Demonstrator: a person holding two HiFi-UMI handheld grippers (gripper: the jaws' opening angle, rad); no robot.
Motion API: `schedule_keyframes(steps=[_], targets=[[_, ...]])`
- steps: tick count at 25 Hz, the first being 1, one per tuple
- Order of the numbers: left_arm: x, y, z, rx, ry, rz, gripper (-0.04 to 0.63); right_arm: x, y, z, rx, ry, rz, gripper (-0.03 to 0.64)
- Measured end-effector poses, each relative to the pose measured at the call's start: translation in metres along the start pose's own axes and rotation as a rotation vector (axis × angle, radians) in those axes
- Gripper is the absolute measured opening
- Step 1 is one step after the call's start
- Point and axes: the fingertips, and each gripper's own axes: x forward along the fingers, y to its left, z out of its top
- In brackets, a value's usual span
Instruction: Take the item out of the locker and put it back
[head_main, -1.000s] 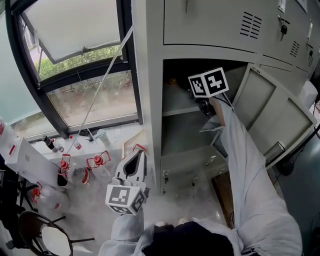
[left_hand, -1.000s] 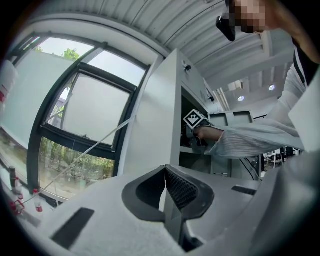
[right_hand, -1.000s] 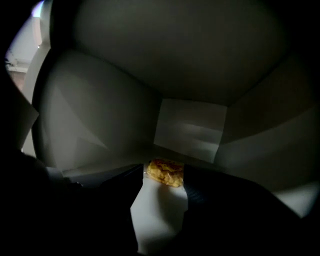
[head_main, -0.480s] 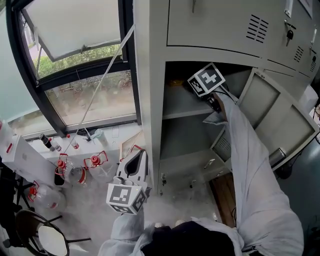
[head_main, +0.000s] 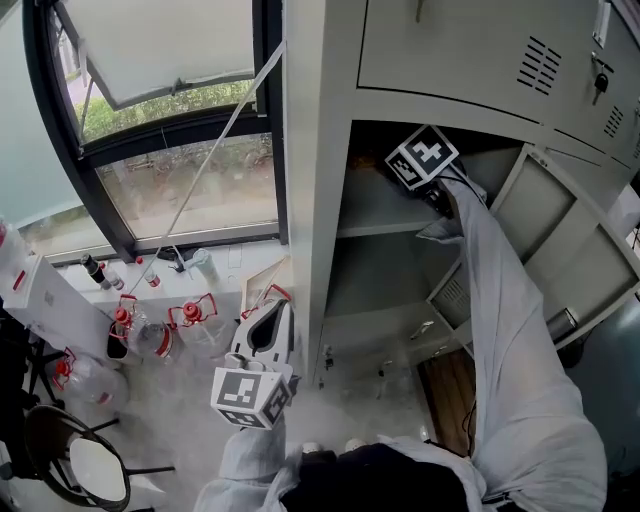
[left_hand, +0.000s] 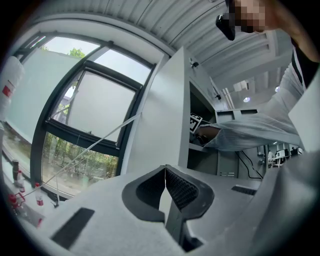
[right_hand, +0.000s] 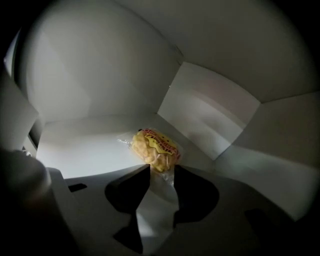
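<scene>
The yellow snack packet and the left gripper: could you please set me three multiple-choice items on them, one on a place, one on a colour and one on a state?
1. Where does the clear-wrapped yellow snack packet lie?
A) on the floor by the window
B) on the upper shelf inside the open grey metal locker
C) on top of the locker

2. What colour is the print on the packet?
A) blue
B) green
C) red

3. How do the left gripper's jaws stand?
A) together, with nothing between them
B) wide apart
C) closed on a bottle

Answers:
1 B, as the right gripper view shows the packet lying on the shelf between the locker's walls.
2 C, as the label over the yellow contents is printed in red.
3 A, as the left gripper view shows the two pads meeting with nothing in them.
</scene>
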Motion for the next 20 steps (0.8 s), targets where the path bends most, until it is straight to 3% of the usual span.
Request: schedule_keyframes(steps=[2, 3, 4, 10, 20], targets=[[0.000, 0.001, -0.001, -0.003, 0.000, 0.005, 0.009, 0.003, 0.002, 0.000, -0.018, 0.013, 0.008, 0.120], [0.000, 0.001, -0.001, -0.004, 0.000, 0.007, 0.009, 0.004, 0.003, 0.000, -0.032, 0.024, 0.008, 0.061], [0.000, 0.001, -0.001, -0.006, -0.001, 0.008, 0.009, 0.005, 0.004, 0.000, -0.045, 0.035, 0.004, 0.043], [0.000, 0.001, -0.003, -0.015, -0.002, 0.016, 0.009, 0.016, 0.007, -0.005, -0.010, 0.038, 0.074, 0.008], [-0.012, 0.007, -0.001, -0.020, -0.006, 0.031, 0.009, 0.001, 0.003, 0.000, -0.088, 0.047, -0.079, 0.001]])
